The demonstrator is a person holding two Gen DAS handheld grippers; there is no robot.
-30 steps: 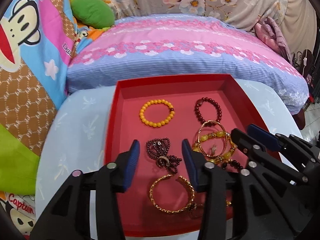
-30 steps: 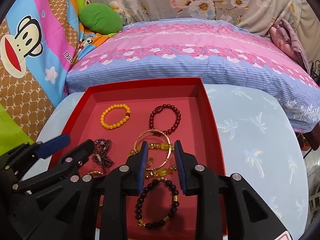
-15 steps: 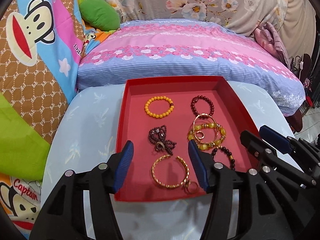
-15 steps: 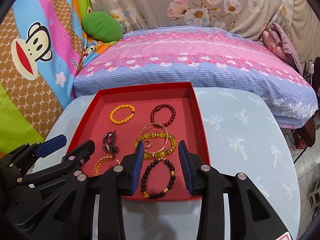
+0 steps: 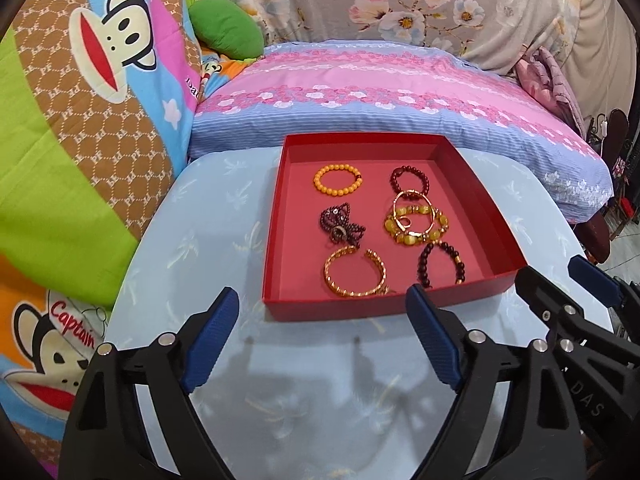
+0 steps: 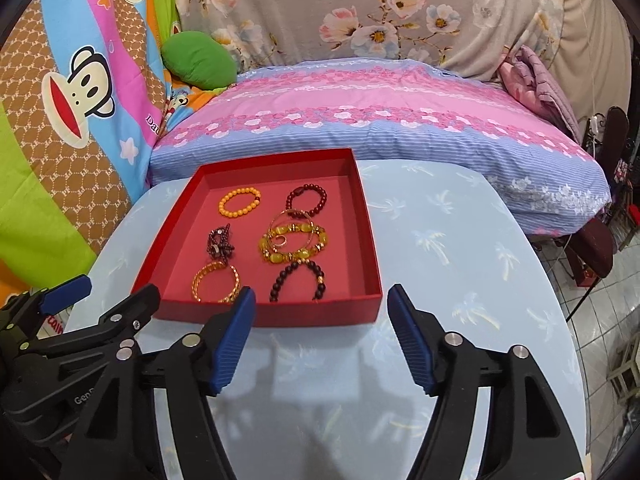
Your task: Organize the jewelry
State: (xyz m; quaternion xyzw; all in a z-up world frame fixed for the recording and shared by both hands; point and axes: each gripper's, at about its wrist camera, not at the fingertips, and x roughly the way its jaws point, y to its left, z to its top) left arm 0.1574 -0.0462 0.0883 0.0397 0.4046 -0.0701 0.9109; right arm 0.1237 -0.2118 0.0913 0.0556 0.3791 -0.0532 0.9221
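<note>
Left wrist view: left gripper point(image 5: 322, 338) has just been opening, nothing between its jaws, hovering over the table point(image 5: 208, 216) short of the red tray point(image 5: 280, 216) holding the bracelets. The gold cuff point(image 5: 354, 274) looks stiff and light, so I'd pinch its band.

Right wrist view: right gripper point(image 6: 320, 336) has also been widening, empty. The dark beaded bracelet point(image 6: 298, 280) looks stretchy and slippery, so grab across the beads.

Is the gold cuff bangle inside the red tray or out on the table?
Inside. The gold cuff bangle lies flat on the floor of the red tray, at its near left corner, with nothing gripping it.
</note>
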